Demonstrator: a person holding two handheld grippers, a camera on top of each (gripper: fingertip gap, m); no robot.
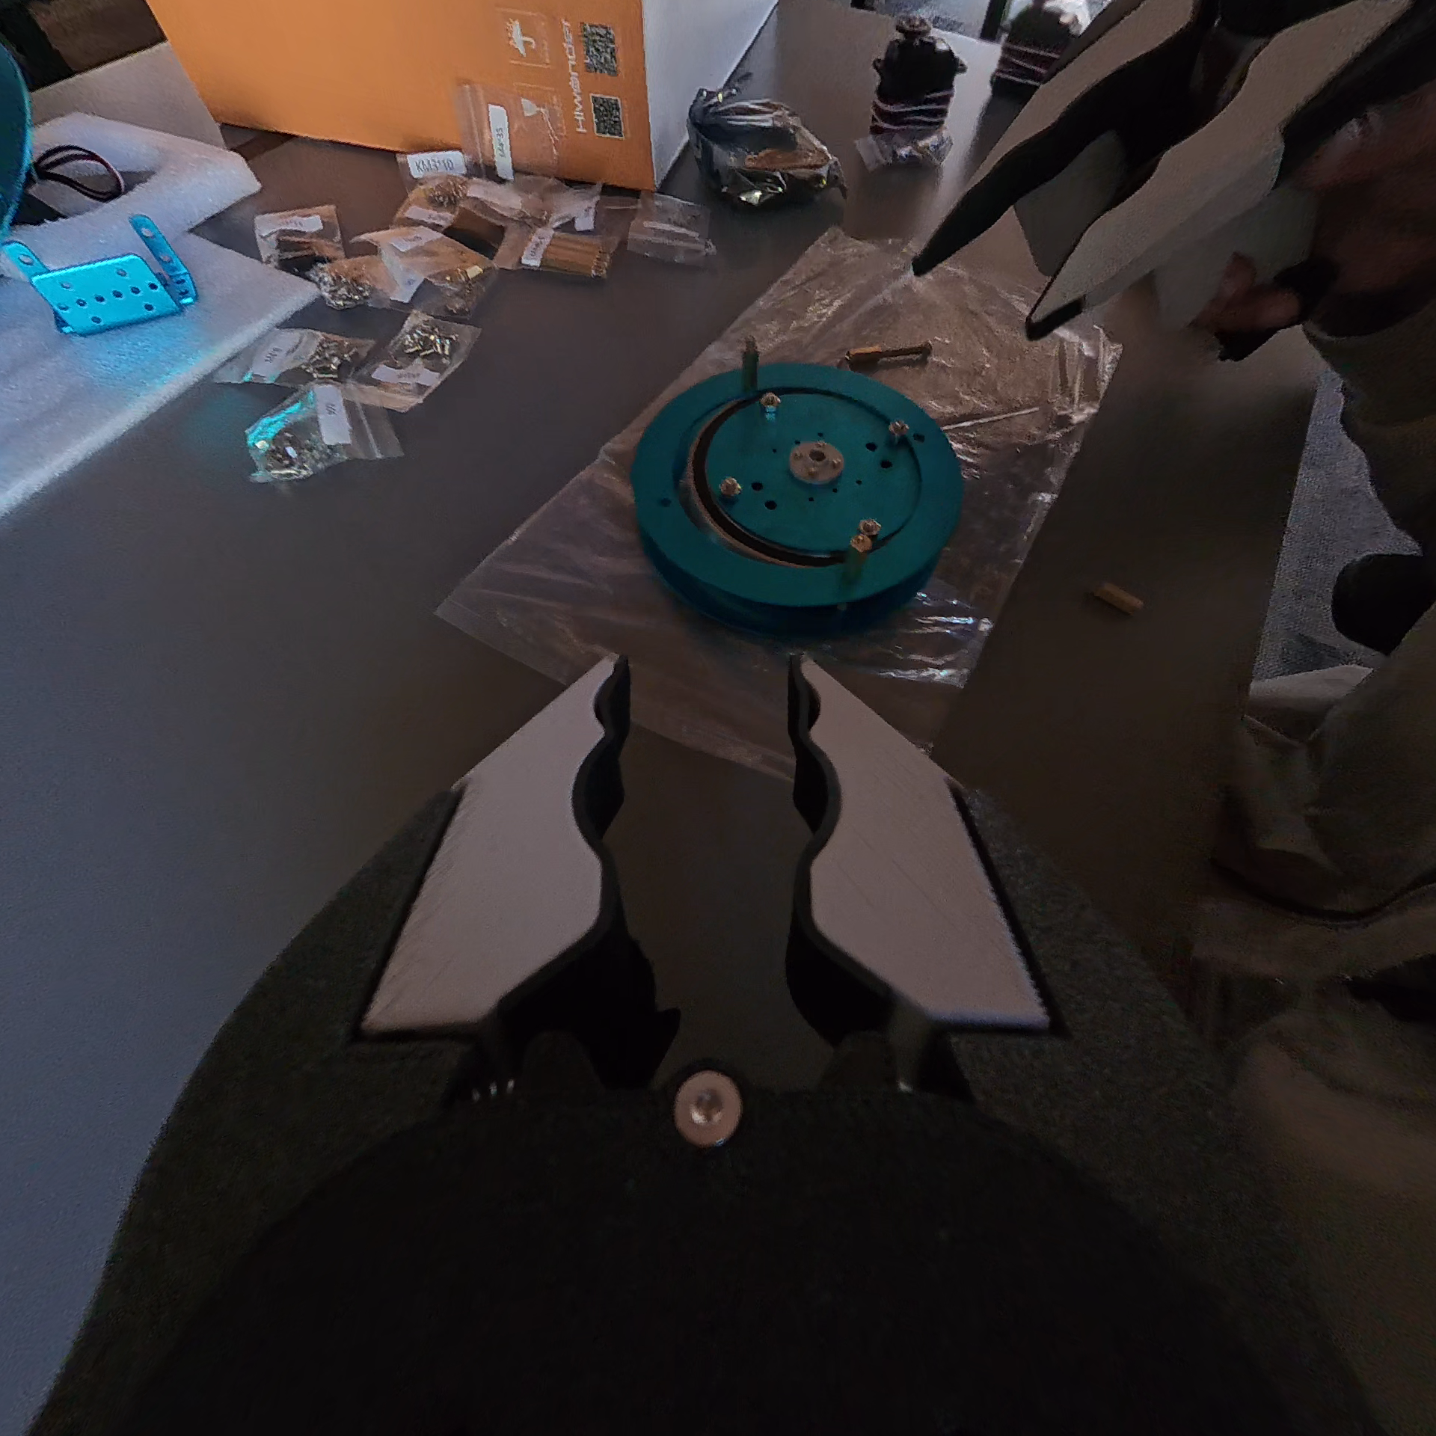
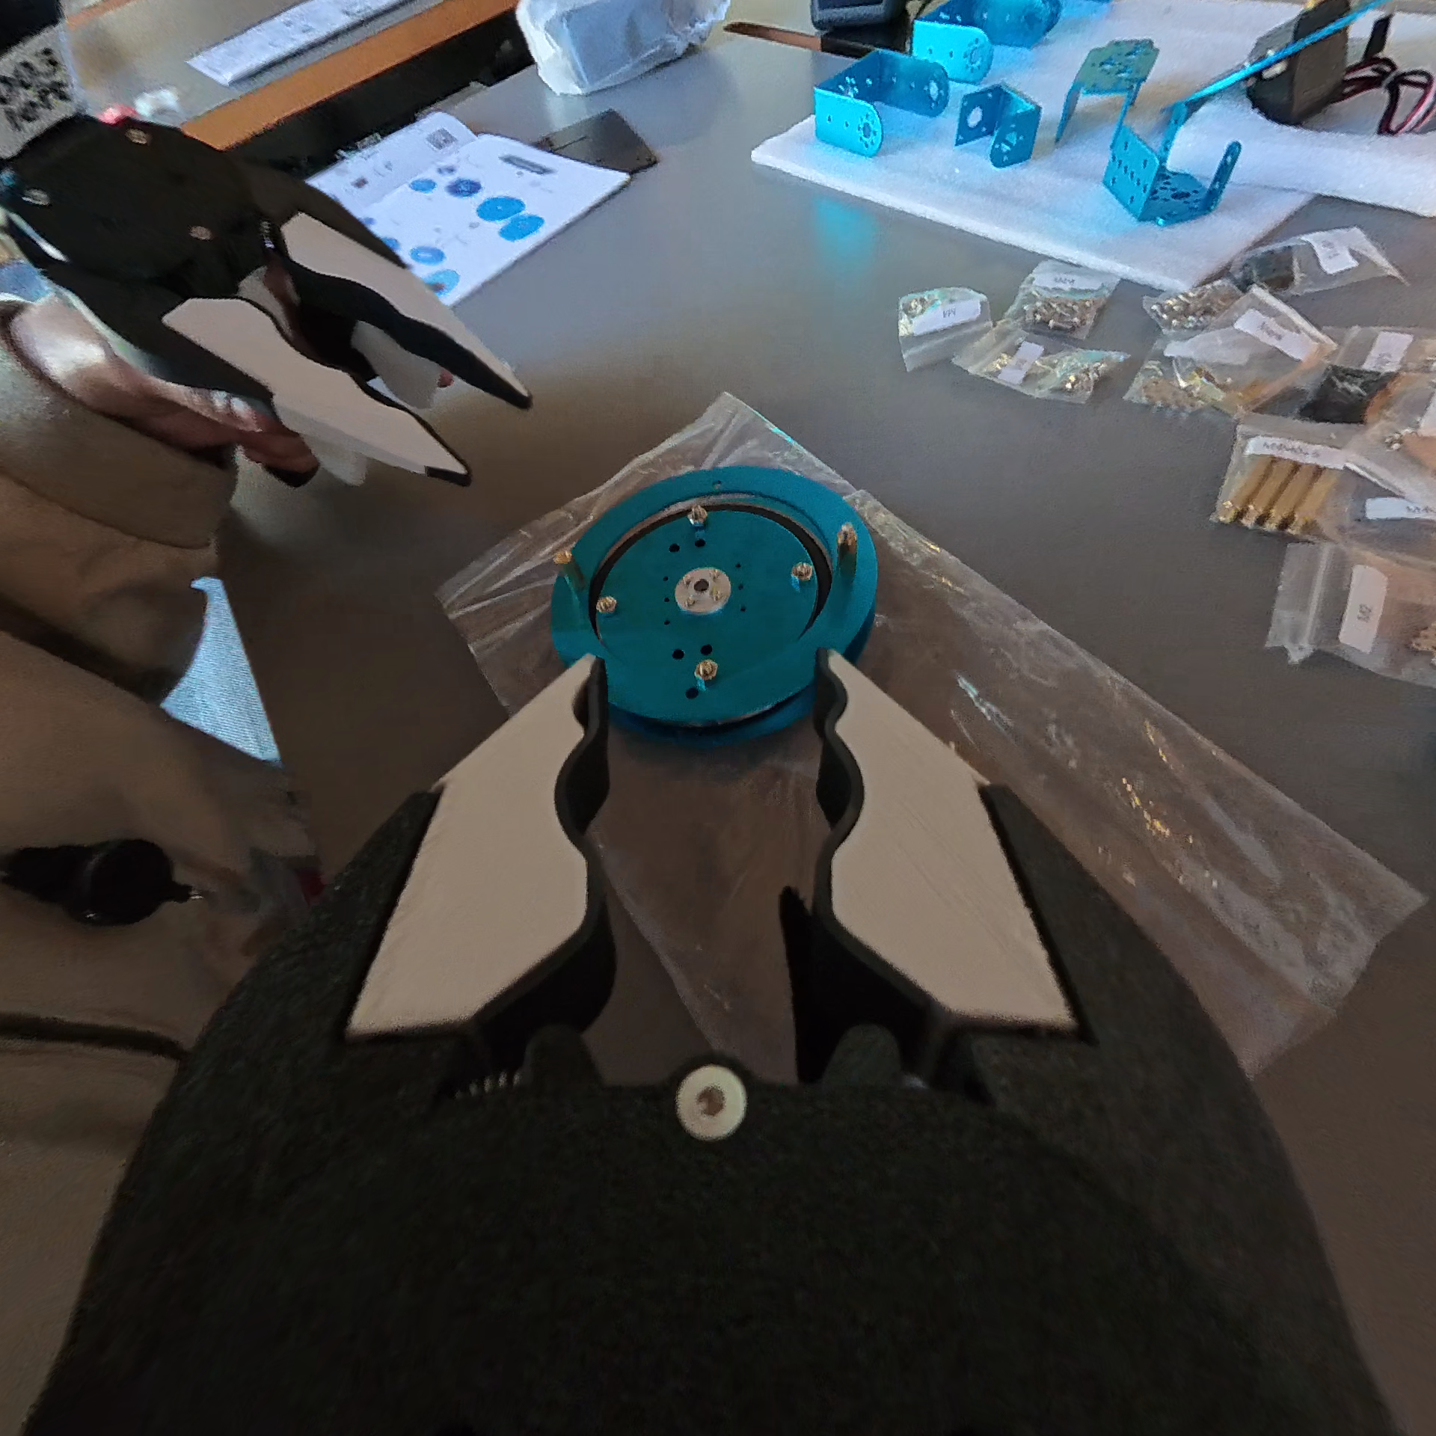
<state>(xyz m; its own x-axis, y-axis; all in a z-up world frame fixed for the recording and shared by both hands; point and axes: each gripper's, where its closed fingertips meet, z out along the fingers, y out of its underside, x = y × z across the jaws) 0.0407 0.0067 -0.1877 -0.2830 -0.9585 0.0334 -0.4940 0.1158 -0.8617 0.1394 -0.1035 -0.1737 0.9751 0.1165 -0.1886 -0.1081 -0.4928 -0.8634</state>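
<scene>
Both grippers empty, jaws apart. Left gripper [image 1: 703,672] hovers over the grey table [image 1: 233,699], tips just short of the near edge of a clear plastic bag [image 1: 1002,435] lying flat on the table. On that bag sits a teal round base plate [image 1: 796,497], flat, w/ brass standoffs upright on its ring and small brass nuts on its inner disc. Plate lies straight ahead of the left tips, w/ a visible gap between.

Right gripper [image 2: 707,668] is nearer: in its own wrist view the plate [image 2: 715,598] fills the gap between the tips, near rim seemingly betw. the fingers; can't tell if they touch it. Plate is round, so no long axis; the bag runs diagonally under it.

Loose brass standoff [image 1: 890,353] on the bag beyond the plate; another [image 1: 1119,598] on bare table nr the right edge. Screw bags [image 1: 342,357] scattered toward the far left, orange box [image 1: 404,70] behind them, blue brackets [image 2: 1010,116] on white foam [image 2: 1010,210], booklet [image 2: 466,202] open on the table.
</scene>
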